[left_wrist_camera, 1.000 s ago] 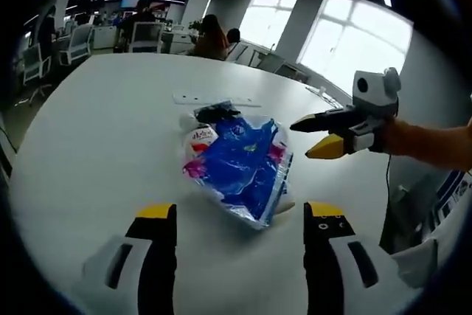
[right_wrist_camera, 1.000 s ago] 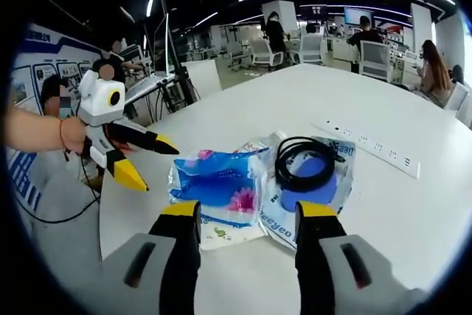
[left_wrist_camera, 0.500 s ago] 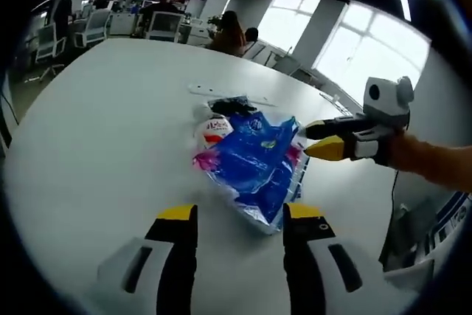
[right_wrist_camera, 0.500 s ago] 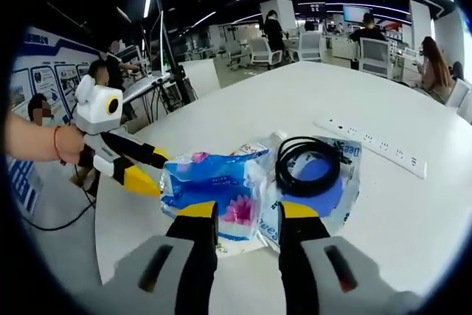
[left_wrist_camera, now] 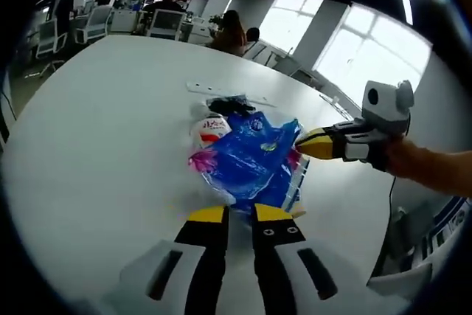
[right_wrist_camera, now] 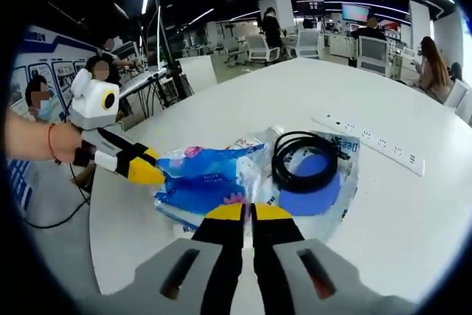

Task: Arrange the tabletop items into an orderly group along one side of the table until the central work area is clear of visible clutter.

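Where the white surface (left_wrist_camera: 88, 130) spreads across the left gripper view, sitting at centre: a blue plastic packet (left_wrist_camera: 247, 164), with a white-and-red pack (left_wrist_camera: 210, 127) at its upper left and a white power strip (left_wrist_camera: 221, 92) farther up. Clenched on the packet's near edge at lower centre: left gripper (left_wrist_camera: 240, 215), jaws nearly together. Entering from the right of that view, gripping the packet's far edge at its yellow tips: right gripper (left_wrist_camera: 310, 144), held by a hand.

Over in the right gripper view, coming in from the left edge, the left gripper (right_wrist_camera: 144, 171) again pinching the packet (right_wrist_camera: 203, 178). At lower centre, right gripper (right_wrist_camera: 247, 213) with jaws closed on the packet's plastic. Right of centre, a black cable coil (right_wrist_camera: 304, 161) lying on a second blue-and-clear pack (right_wrist_camera: 313, 193); farther right, the power strip (right_wrist_camera: 369, 145) along the surface (right_wrist_camera: 383, 204).
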### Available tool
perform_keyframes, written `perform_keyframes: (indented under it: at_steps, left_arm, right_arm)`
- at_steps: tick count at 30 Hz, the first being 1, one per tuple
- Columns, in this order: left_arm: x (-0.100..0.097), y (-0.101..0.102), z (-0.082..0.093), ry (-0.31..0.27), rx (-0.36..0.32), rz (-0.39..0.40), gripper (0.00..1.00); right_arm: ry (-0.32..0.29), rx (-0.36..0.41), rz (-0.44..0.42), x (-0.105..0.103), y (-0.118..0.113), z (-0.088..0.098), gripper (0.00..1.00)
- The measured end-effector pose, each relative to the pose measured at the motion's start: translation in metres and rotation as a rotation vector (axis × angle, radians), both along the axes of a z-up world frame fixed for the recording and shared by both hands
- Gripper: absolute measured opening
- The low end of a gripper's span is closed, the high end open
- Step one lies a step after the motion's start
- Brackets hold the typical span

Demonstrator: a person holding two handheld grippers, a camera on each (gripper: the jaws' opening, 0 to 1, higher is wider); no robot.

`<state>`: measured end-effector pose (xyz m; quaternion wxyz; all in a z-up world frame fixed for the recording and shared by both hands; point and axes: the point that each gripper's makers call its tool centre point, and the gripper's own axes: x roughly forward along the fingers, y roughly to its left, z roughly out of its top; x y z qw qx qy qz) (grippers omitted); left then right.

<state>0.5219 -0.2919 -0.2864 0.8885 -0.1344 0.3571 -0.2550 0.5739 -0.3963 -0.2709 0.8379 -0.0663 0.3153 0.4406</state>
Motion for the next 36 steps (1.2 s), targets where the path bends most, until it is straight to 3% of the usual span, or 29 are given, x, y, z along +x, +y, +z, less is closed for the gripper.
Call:
perform_keyframes:
  at_steps: [7,16,24,36]
  left_arm:
    - [-0.001,0.0,0.005,-0.014,0.013,-0.005,0.0]
    - [0.0,-0.005,0.027,-0.053,0.011,-0.018,0.0]
    - [0.006,-0.033,0.051,-0.096,0.011,-0.084,0.0]
    - [0.015,-0.084,0.074,-0.119,-0.007,-0.191,0.0]
  right_arm:
    - [0.01,0.039,-0.019,-0.003,-0.001,0.006,0.0]
    - [-0.005,0.074,-0.038,-0.011,-0.011,0.026,0.0]
    - [-0.02,0.104,-0.096,-0.012,-0.042,0.043,0.0]
    - [-0.052,0.112,-0.203,-0.021,-0.093,0.062,0.0]
